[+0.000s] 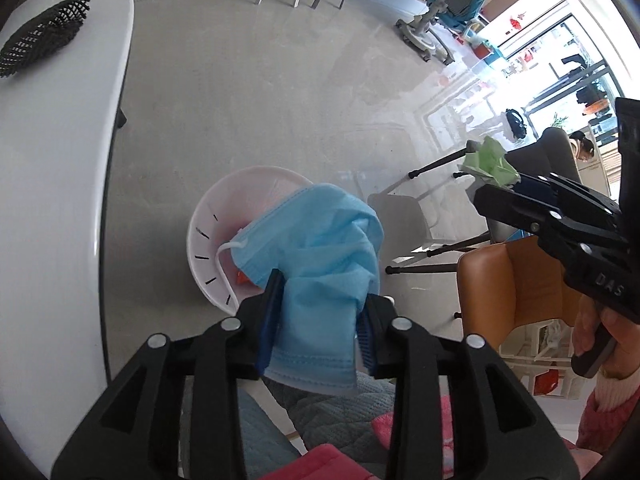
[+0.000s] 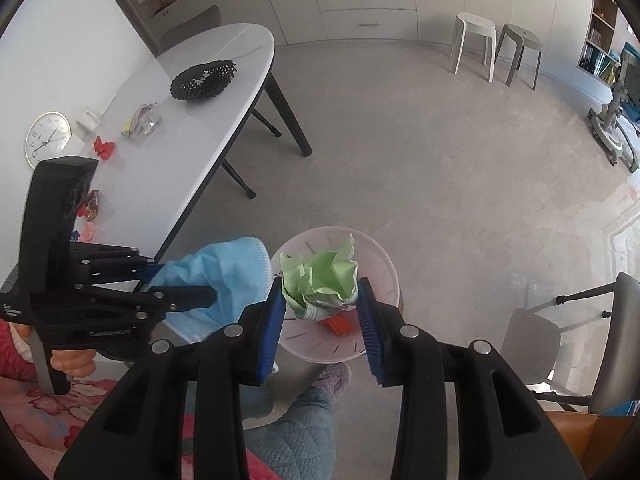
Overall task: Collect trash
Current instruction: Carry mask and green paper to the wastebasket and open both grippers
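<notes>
Left wrist view. Left tongs (image 1: 320, 312) clenched on a blue face mask (image 1: 324, 248), pinched between the two blue pads (image 1: 269, 320). Mask bunched up and hanging down, with a white ear loop (image 1: 230, 250) dangling off its left side. Right under it, on the grey floor (image 1: 248, 100), a white bin (image 1: 208, 240) with thin slits in its wall. Something red or orange down inside the bin, mostly hidden by the mask. To the left, a white bench (image 1: 60, 160) with a black spiky bowl (image 1: 44, 46) at its far end. On the right, the right tongs (image 1: 516, 190) gripping a crumpled green paper (image 1: 490, 160), off to the right of the bin in this view. Below that, a brown chair seat (image 1: 516, 280) and part of a hand (image 1: 600, 332) on the grip.

Right wrist view. Right tongs (image 2: 322, 304) squeezed on the green paper ball (image 2: 320, 280), held over the open white bin (image 2: 380, 264). A bit of printed white paper at the bottom of the ball. Red scrap (image 2: 338, 325) lying in the bin below. Left tongs (image 2: 216, 294) coming in from the left with the blue mask (image 2: 224, 276), just beside the bin's left rim. Long white bench (image 2: 192, 128) behind, with the black spiky bowl (image 2: 203, 80), a clear wrapper (image 2: 145, 122), a red scrap (image 2: 104, 147) and more small bright bits near the edge, maybe candy wrappers, too small to tell. Round wall clock (image 2: 47, 139) leaning at the back. Two stools (image 2: 496, 48) far across the floor. A fuzzy grey slipper (image 2: 330, 376) near the bottom of the bin.
</notes>
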A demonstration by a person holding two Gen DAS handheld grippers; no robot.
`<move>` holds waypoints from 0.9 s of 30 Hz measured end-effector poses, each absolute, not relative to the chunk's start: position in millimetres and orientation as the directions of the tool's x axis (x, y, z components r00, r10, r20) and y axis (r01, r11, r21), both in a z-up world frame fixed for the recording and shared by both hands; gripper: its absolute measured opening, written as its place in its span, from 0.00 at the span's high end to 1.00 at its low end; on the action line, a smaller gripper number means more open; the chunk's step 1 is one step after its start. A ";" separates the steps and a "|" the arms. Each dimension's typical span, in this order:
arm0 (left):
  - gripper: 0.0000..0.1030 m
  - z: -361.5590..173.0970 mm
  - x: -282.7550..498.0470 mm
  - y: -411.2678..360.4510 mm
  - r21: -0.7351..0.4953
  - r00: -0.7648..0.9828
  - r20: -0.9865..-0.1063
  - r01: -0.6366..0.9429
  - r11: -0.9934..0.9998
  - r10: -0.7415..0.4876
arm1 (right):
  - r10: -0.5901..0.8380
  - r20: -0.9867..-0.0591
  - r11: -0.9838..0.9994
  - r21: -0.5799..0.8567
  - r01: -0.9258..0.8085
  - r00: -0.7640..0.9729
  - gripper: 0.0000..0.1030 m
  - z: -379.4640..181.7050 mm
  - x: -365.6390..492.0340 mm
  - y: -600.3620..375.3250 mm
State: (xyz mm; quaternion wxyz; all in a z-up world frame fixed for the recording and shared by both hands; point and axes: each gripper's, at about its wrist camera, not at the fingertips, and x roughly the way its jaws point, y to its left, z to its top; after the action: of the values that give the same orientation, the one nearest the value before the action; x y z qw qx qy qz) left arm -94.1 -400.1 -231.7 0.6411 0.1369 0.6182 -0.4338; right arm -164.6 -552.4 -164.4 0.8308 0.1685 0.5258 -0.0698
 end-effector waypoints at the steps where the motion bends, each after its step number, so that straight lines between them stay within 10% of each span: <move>1: 0.54 -235.4 -93.6 -403.8 -0.359 -0.143 -0.914 0.722 0.591 -0.381 | 0.066 -0.898 0.931 0.212 0.296 0.436 0.64 -166.6 -166.1 -555.4; 27: 0.23 -175.0 -75.1 -356.9 -0.321 0.038 -0.892 0.650 0.689 -0.451 | 0.156 -0.911 0.936 0.259 0.238 0.381 0.63 -201.8 -149.7 -542.6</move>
State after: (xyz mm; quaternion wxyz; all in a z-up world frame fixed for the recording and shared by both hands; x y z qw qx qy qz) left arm -75.1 -356.9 -175.0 0.7153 0.0862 0.5772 -0.3845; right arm -149.7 -542.6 -201.8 0.8119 0.1770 0.5557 -0.0253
